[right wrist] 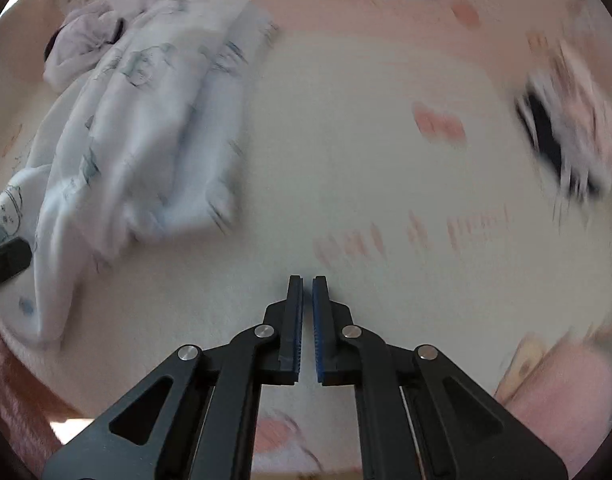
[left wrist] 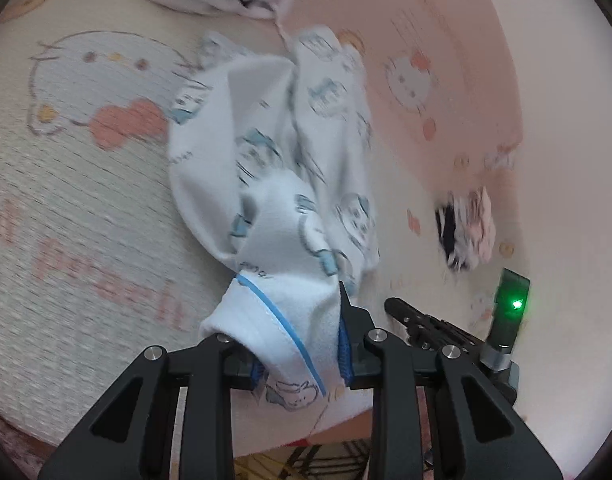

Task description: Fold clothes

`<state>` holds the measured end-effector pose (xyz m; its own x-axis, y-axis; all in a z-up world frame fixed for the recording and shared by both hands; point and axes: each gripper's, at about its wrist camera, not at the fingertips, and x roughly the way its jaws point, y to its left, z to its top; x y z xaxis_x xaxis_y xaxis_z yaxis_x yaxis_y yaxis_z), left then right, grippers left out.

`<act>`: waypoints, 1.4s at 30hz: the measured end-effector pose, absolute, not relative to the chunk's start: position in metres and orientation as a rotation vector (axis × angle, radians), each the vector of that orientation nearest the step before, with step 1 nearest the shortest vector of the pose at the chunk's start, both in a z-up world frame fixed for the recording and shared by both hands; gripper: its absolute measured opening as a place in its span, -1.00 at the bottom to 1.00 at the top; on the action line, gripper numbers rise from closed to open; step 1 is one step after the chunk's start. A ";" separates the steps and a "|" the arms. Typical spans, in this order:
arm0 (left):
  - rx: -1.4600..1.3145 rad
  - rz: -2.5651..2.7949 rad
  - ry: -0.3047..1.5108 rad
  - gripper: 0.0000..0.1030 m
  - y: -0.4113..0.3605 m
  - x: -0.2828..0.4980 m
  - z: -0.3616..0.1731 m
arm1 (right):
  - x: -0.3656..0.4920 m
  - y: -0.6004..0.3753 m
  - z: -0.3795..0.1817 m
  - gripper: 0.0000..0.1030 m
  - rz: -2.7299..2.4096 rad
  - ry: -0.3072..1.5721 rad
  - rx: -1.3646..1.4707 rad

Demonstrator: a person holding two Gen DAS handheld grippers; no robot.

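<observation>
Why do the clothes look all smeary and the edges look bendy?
Left wrist view: the white cartoon-print garment smears with motion blur, while the left gripper clamping it stays sharp. Right wrist view: the black-and-pink clothing bundle streaks too, and the fisheye lens curves the pink cartoon bedsheet.

Each camera sits just behind its own tool, looking forward and down at the bed sheet (left wrist: 86,200) from close range. Both views share the white printed garment (left wrist: 274,168) (right wrist: 146,120) and a dark-and-pink cloth (left wrist: 466,232) (right wrist: 566,140) farther off.
</observation>
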<state>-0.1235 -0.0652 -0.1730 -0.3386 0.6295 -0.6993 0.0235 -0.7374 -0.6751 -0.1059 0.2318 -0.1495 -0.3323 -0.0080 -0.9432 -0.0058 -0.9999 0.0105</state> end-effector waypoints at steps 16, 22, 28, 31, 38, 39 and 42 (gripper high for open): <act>-1.521 1.977 -0.976 -0.16 -0.065 -0.099 -0.170 | -0.100 0.202 -0.157 0.26 -2.065 -0.733 1.684; -1.443 2.030 -0.944 -0.03 -0.074 -0.087 -0.146 | -0.099 0.184 -0.157 0.26 -2.059 -0.704 1.679; -1.459 2.008 -0.979 0.19 -0.079 -0.090 -0.149 | -0.099 0.155 -0.151 -0.67 -1.981 -0.620 1.605; -1.470 1.979 -0.971 0.19 -0.077 -0.089 -0.152 | -0.099 0.150 -0.142 -0.84 -2.140 -0.373 1.620; -1.512 2.120 -0.931 0.21 -0.091 -0.093 -0.151 | -0.094 0.195 -0.126 -0.90 -2.464 -0.117 1.647; -1.521 2.168 -0.923 0.21 -0.096 -0.094 -0.150 | -0.095 0.208 -0.123 -0.90 -2.517 -0.099 1.656; -1.516 2.258 -0.944 0.21 -0.115 -0.103 -0.149 | -0.098 0.246 -0.113 -0.90 -2.668 -0.065 1.678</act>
